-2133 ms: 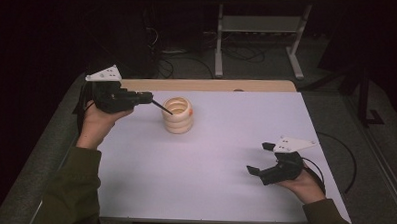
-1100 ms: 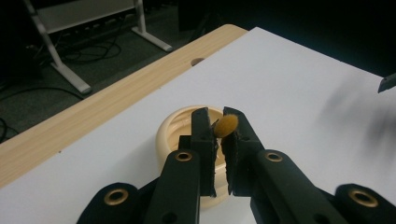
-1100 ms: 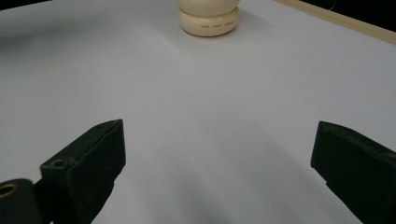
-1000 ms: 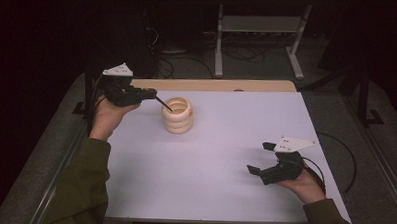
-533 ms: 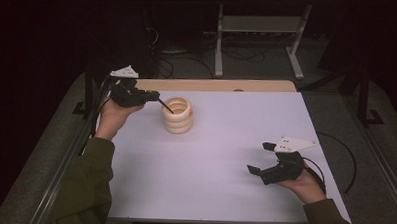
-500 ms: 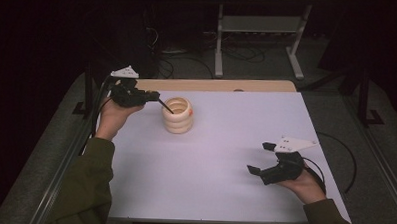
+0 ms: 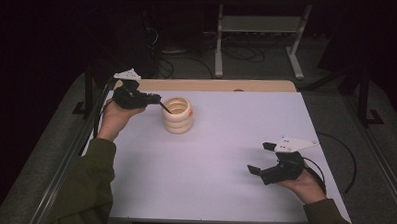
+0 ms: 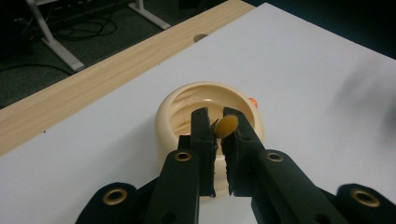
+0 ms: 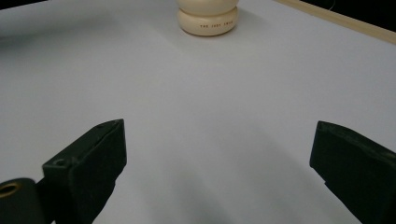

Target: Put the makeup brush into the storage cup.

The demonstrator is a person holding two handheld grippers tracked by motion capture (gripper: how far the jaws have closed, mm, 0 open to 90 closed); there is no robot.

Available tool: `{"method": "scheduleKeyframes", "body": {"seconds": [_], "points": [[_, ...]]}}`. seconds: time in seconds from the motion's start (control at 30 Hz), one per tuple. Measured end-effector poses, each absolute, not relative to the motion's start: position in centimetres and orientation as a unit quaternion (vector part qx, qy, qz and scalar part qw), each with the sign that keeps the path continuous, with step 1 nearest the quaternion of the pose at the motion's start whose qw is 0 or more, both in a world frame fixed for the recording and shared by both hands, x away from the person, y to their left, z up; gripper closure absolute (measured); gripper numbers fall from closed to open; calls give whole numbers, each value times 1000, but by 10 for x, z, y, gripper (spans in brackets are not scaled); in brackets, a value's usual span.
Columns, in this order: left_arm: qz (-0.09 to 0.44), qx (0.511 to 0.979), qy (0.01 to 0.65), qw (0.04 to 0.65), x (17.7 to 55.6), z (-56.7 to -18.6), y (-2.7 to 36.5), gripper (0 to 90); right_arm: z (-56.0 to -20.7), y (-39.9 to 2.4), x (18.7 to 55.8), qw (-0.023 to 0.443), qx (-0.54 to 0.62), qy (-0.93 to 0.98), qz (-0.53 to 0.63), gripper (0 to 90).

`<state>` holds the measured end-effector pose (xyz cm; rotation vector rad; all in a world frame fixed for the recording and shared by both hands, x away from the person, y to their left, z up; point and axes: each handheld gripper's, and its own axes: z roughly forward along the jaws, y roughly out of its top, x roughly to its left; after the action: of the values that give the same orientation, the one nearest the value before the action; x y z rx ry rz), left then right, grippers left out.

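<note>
The left gripper (image 8: 216, 128) has its jaws clamped on a small yellow bit (image 8: 226, 126) over the cup (image 7: 177, 114), upper left; it has edged right. The right gripper (image 7: 265, 158) rests unchanged, jaws wide apart.

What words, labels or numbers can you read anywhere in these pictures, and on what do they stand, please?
"THE ..." followed by two more short words: dark print on the lowest ring of the cream ribbed pot, in the right gripper view; the rest is too small and blurred to read.
No other text is legible.
</note>
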<state>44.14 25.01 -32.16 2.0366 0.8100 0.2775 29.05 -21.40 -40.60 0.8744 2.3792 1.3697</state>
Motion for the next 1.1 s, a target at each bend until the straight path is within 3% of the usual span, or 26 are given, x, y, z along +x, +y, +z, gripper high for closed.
{"method": "scheduleKeyframes", "body": {"seconds": [0.3, 0.9, 1.1], "points": [[110, 819, 333, 453, 442, -323, 250, 695, -406, -214, 291, 130, 300, 819, 471, 32], [155, 813, 334, 451, 438, -324, 250, 78, -406, -214, 291, 131, 300, 819, 472, 33], [158, 809, 336, 455, 434, -325, 254, 24, -405, -215, 291, 132, 298, 817, 475, 33]]}}
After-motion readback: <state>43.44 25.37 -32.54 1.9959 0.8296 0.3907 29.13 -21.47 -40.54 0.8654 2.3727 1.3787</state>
